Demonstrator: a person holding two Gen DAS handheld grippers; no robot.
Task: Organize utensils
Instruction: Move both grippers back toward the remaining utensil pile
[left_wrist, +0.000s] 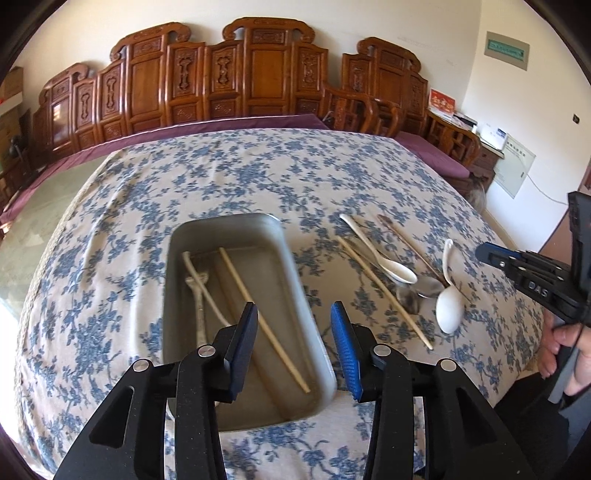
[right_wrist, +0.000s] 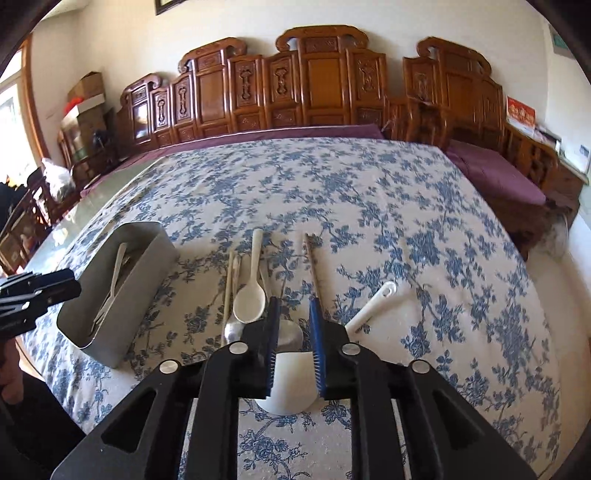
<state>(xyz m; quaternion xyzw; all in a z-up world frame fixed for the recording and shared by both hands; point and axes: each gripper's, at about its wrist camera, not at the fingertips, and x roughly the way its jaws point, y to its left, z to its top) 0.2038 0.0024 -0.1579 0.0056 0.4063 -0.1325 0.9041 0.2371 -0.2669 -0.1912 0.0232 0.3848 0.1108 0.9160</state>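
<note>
Hovering over the gray bin (left_wrist: 236, 236), the left gripper (left_wrist: 293, 347) is showing jaws partly open with nothing gripped. The bin is holding a chopstick (left_wrist: 264, 321) and pale utensils. The right gripper (right_wrist: 293, 347) is sitting at 3 o'clock of the bin, jaws narrowly apart astride a white spoon (right_wrist: 369, 308); can't tell if they're pressing it. At 12 o'clock of it, another spoon (right_wrist: 251, 291) and chopsticks (right_wrist: 313, 269) are lying loose on the counter (right_wrist: 406, 221).
</note>
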